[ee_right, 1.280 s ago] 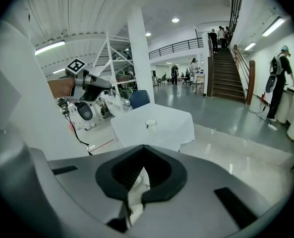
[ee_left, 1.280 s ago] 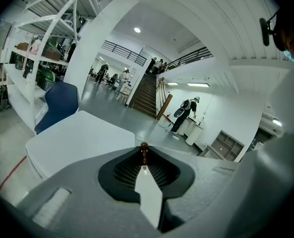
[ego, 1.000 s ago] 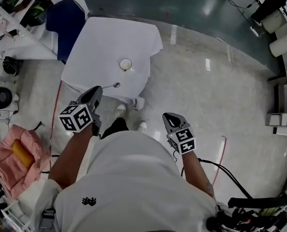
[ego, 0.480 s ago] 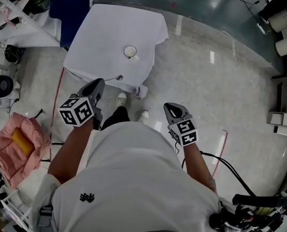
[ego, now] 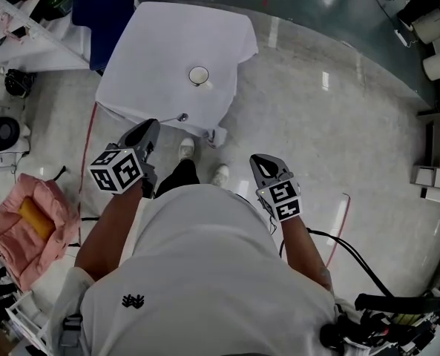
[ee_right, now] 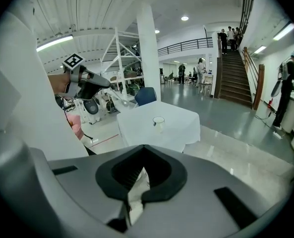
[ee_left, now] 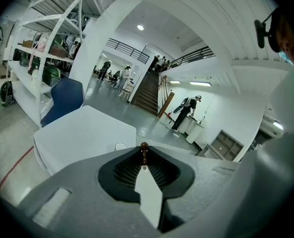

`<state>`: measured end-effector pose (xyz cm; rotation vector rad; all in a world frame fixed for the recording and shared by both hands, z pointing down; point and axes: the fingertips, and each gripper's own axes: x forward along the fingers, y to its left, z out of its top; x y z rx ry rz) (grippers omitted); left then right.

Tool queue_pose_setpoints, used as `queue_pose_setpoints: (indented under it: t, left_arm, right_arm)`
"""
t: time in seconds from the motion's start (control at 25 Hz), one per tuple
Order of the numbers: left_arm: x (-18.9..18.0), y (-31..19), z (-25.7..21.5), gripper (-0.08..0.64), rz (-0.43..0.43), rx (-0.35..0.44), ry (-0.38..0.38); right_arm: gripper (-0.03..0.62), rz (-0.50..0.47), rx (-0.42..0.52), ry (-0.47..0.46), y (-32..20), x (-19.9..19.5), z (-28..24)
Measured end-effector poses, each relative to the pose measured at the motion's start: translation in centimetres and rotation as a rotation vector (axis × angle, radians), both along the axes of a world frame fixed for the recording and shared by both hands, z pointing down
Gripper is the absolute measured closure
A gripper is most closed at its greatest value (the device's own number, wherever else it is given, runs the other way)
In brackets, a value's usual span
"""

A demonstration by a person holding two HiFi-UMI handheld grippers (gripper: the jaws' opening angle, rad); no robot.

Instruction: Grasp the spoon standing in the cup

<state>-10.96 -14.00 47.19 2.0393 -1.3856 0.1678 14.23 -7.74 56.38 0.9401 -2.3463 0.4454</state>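
Observation:
A white cup [ego: 199, 76] stands on a table [ego: 160, 50] draped in white cloth, well ahead of me; nothing shows standing in it. My left gripper [ego: 150, 132] is shut on a metal spoon [ego: 179, 117], whose bowl sticks out toward the table's near edge. In the left gripper view the spoon's brown handle tip [ee_left: 144, 150] sits between the jaws, with the cup [ee_left: 120, 146] beyond. My right gripper [ego: 263, 167] hangs over the floor, shut with nothing in it. The right gripper view shows the cup [ee_right: 158, 121] and the left gripper [ee_right: 89, 87].
A blue chair [ego: 101, 10] stands behind the table, with white shelving [ego: 19, 35] to the left. A pink bag [ego: 27, 225] lies on the floor at left. Cables [ego: 353, 265] trail at lower right. People stand by a far staircase [ee_right: 236, 78].
The table and cup have slid upward in the head view. Both grippers keep their places, and the left one still holds the spoon.

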Motion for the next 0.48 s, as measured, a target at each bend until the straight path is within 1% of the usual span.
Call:
queue_pose_setpoints:
  t: [0.48]
  left_arm:
    - [-0.9, -2.1, 0.0, 0.512, 0.008, -0.013, 0.020]
  right_arm:
    - [0.584, -0.022, -0.006, 0.027, -2.0, -1.8, -0.1]
